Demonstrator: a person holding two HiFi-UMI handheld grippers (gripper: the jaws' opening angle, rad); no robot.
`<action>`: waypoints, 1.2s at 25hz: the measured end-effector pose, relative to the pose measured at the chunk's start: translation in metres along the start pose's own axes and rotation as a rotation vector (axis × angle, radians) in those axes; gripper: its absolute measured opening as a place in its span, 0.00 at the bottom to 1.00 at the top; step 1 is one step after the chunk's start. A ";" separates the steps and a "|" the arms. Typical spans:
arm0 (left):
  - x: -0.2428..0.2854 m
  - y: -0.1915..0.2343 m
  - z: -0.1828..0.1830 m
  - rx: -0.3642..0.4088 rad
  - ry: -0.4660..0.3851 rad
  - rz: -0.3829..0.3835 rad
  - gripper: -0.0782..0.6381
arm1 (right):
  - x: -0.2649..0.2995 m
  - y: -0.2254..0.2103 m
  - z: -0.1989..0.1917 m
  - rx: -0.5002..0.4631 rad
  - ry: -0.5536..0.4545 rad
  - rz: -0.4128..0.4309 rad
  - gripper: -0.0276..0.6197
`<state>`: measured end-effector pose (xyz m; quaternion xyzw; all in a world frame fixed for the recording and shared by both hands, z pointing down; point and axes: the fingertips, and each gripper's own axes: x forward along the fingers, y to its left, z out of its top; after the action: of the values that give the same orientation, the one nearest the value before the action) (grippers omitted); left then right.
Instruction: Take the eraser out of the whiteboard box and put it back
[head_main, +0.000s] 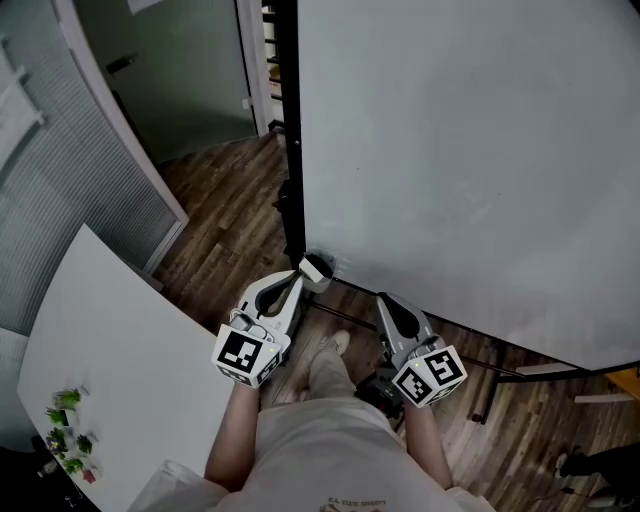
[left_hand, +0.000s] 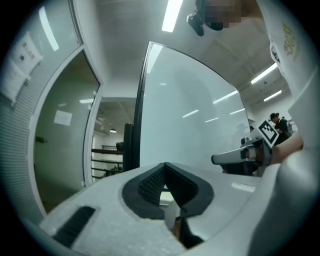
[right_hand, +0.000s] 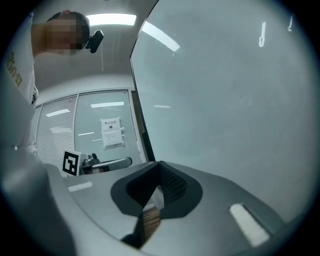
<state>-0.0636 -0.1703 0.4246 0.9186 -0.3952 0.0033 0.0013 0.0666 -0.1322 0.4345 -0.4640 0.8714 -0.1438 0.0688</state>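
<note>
- A large white whiteboard on a black metal stand takes up most of the space in front of the person and blocks any way forward for both tools.
- Under it lies a dark brown wood-plank floor. The person's pale shoe shows between the two arms.
- On the left is a white surface. A few small green plant-like pieces sit at its near end, too small to name further.
- Behind that surface stand a glass partition with grey blinds and a grey-green door.
- From the right gripper view, a white paper notice hangs on the blinded glass.
- A small white whiteboard box sits at the board's lower left corner, right by the stand's post.
- The inside of the box is too small to read, and I cannot make out the eraser in any view.
- The white-and-black left tongs are held level, with their tip just beside that box.
- The left gripper view shows them clenched tip to tip, with nothing gripped between them.
- The matching right tongs are held level near the board's lower edge, to the right of the box and apart from it.
- The right gripper view shows them clenched too, holding nothing.
</note>
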 end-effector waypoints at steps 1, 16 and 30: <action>0.000 -0.002 -0.002 -0.024 0.013 -0.019 0.12 | -0.001 0.001 0.002 -0.007 -0.007 -0.004 0.06; 0.004 0.002 -0.006 -0.081 0.024 -0.014 0.12 | -0.004 -0.013 0.006 -0.067 0.021 -0.101 0.06; 0.000 0.011 -0.005 -0.106 0.013 0.016 0.12 | -0.001 -0.009 0.002 -0.091 0.052 -0.088 0.06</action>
<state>-0.0719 -0.1779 0.4297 0.9139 -0.4023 -0.0118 0.0524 0.0748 -0.1366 0.4354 -0.5006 0.8573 -0.1190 0.0187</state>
